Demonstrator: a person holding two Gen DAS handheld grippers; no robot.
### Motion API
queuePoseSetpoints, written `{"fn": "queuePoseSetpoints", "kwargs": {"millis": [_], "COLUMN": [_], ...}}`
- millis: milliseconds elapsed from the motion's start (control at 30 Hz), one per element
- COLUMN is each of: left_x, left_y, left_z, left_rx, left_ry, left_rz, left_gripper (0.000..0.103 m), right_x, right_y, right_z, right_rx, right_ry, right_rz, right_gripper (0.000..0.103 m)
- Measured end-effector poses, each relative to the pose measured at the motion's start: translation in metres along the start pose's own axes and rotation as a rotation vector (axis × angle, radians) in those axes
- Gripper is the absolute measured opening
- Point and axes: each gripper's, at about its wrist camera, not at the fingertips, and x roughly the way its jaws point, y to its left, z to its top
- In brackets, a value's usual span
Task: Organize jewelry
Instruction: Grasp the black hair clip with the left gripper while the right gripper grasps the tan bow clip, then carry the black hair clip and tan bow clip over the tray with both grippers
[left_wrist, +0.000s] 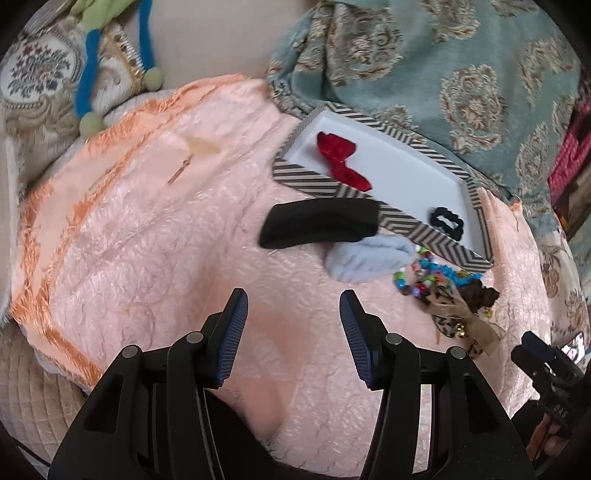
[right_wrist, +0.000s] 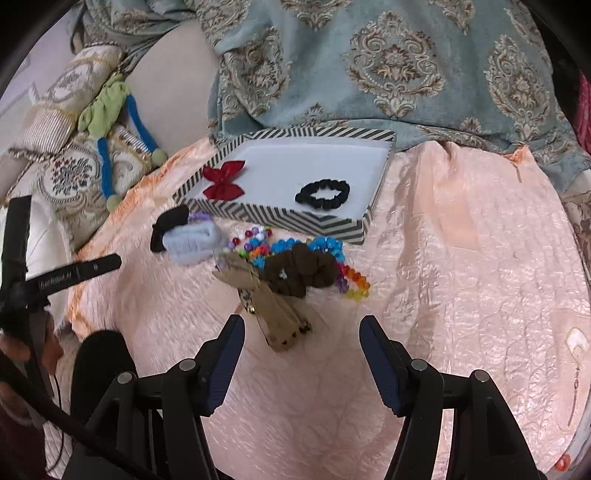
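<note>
A striped-rim white tray (right_wrist: 303, 219) (left_wrist: 303, 177) lies on the pink cloth. In it lie a red bow (right_wrist: 223, 181) (left_wrist: 341, 160) and a black scrunchie (right_wrist: 322, 192) (left_wrist: 445, 221). In front of it is a pile: a black hair piece (left_wrist: 317, 223) (right_wrist: 168, 227), a pale blue clip (left_wrist: 365, 260) (right_wrist: 192, 245), colourful beads (right_wrist: 328, 247) (left_wrist: 424, 275), a brown scrunchie (right_wrist: 303, 271) (left_wrist: 480, 293), and a tan leopard bow (right_wrist: 273, 314) (left_wrist: 454, 321). My left gripper (left_wrist: 293, 308) is open, just short of the blue clip. My right gripper (right_wrist: 303, 332) is open, around the tan bow's near end.
The pink quilted cloth (right_wrist: 461, 258) covers a bed. A blue patterned curtain (right_wrist: 388, 66) hangs behind the tray. Embroidered cushions and a green-blue cord toy (right_wrist: 107, 122) lie at the left. The left gripper's body (right_wrist: 62, 278) shows in the right wrist view.
</note>
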Motion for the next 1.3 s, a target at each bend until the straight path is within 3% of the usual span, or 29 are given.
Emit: {"fn": "queuePoseSetpoints", "kwargs": {"millis": [133, 200, 533, 600, 667, 867, 967, 1300], "left_x": [0.005, 0.008, 0.025, 0.030, 0.037, 0.053, 0.060, 0.109], "left_y": [0.004, 0.005, 0.004, 0.003, 0.003, 0.017, 0.023, 0.034], "left_z": [0.003, 0.005, 0.025, 0.031, 0.039, 0.064, 0.072, 0.072], "left_rx": [-0.013, -0.022, -0.007, 0.001, 0.002, -0.135, -0.196, -0.335], "left_ry": [0.015, 0.020, 0.023, 0.025, 0.027, 0.069, 0.066, 0.180], "left_rz": [-0.024, -0.041, -0.052, -0.063, -0.076, -0.184, -0.176, -0.148], "left_gripper": [0.054, 0.064, 0.064, 0.064, 0.064, 0.068, 0.078, 0.078], "right_x": [0.007, 0.013, 0.061, 0.069, 0.076, 0.078, 0.078, 0.083], "right_y": [0.005, 0.010, 0.026, 0.024, 0.020, 0.017, 0.017, 0.017], "right_z": [0.004, 0.008, 0.024, 0.025, 0.025, 0.024, 0.025, 0.028], "right_rx": [-0.026, -0.043, -0.090, -0.078, -0.068, -0.072, -0.074, -0.064], "right_ry": [0.001, 0.002, 0.058, 0.069, 0.075, 0.076, 0.079, 0.088], "right_rz": [0.044, 0.054, 0.057, 0.058, 0.054, 0.064, 0.066, 0.081], "right_gripper": [0.059, 0.059, 0.059, 0.047, 0.043, 0.035, 0.035, 0.035]}}
